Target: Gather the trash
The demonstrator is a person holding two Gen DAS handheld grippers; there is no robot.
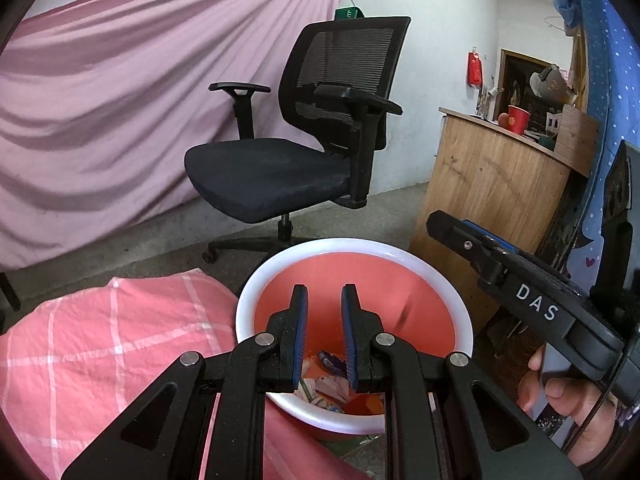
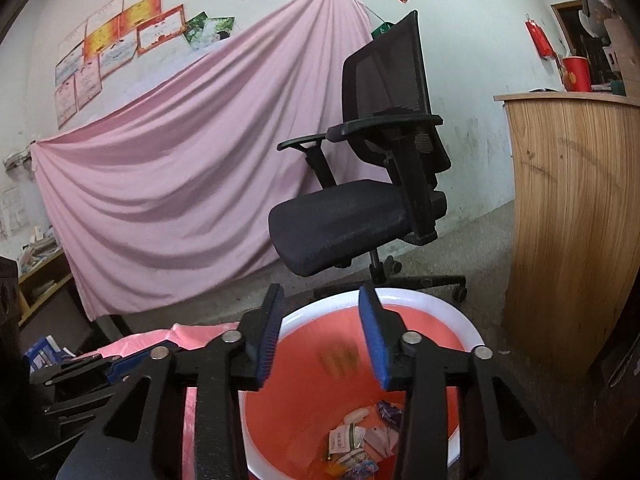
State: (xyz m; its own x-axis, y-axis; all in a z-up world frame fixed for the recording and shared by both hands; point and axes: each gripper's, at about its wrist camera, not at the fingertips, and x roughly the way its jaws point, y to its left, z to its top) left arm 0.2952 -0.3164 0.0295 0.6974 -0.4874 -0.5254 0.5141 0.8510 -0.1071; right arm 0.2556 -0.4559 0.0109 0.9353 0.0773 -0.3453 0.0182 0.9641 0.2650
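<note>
A red bin with a white rim stands on the floor; it also shows in the right wrist view. Several wrappers lie at its bottom, also seen in the left wrist view. A blurred piece of trash is in mid-air inside the bin, below the right jaws. My left gripper is open and empty above the bin. My right gripper is open and empty above the bin's rim; its body shows at the right of the left wrist view.
A black office chair stands just beyond the bin, also seen in the right wrist view. A wooden counter is at the right. A pink checked bedcover lies left of the bin. A pink sheet hangs behind.
</note>
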